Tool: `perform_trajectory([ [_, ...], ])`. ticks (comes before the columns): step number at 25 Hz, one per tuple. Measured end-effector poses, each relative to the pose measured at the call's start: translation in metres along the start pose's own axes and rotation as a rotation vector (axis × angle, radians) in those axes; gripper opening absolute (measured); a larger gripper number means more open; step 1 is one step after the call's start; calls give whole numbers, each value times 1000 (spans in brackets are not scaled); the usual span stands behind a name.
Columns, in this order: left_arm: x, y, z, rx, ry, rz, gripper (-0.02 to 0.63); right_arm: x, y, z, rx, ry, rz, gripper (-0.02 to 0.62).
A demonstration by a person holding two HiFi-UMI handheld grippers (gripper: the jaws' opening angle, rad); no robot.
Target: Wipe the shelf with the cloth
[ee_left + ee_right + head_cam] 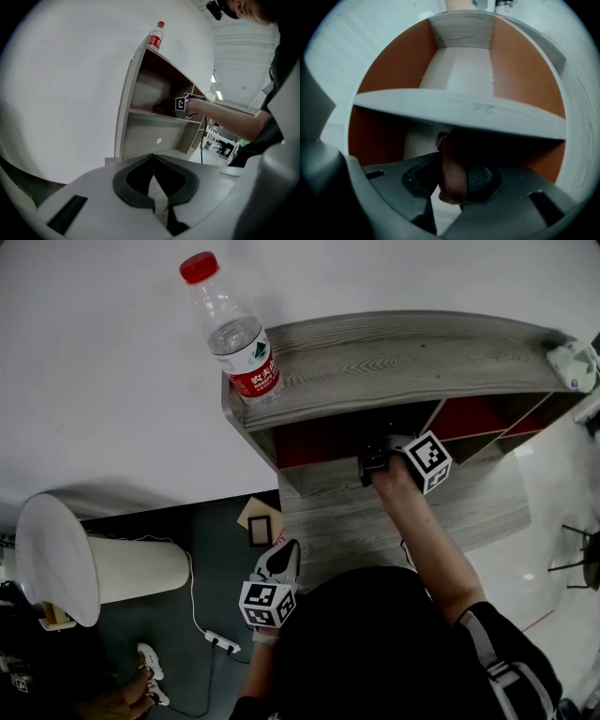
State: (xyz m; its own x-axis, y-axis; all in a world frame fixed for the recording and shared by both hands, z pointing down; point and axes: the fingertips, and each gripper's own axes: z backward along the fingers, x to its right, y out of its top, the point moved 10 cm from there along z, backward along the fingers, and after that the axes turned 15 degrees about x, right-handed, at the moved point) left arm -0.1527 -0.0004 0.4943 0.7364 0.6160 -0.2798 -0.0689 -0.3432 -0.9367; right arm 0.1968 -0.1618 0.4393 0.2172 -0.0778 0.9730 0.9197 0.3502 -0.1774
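Note:
The grey wooden shelf unit has red-brown inner walls. My right gripper reaches into its upper compartment, just under the top board. In the right gripper view the jaws are shut on a dark brown cloth, which hangs out between the pads below a grey shelf board. From the head view the cloth is hidden. My left gripper hangs low in front of the unit, away from the shelf. Its tips meet with nothing between them. The left gripper view also shows the shelf unit from the side, with the right arm reaching in.
A water bottle with a red cap stands on the left end of the shelf top. A white fitting sits at the right end. On the floor are a white lampshade, a power strip and a small frame.

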Motion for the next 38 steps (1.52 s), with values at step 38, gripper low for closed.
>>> perform_trajectory([
  [38,11,41,-4,163,-279,-129,8,-54,-7,205,-520,589,1150,101],
])
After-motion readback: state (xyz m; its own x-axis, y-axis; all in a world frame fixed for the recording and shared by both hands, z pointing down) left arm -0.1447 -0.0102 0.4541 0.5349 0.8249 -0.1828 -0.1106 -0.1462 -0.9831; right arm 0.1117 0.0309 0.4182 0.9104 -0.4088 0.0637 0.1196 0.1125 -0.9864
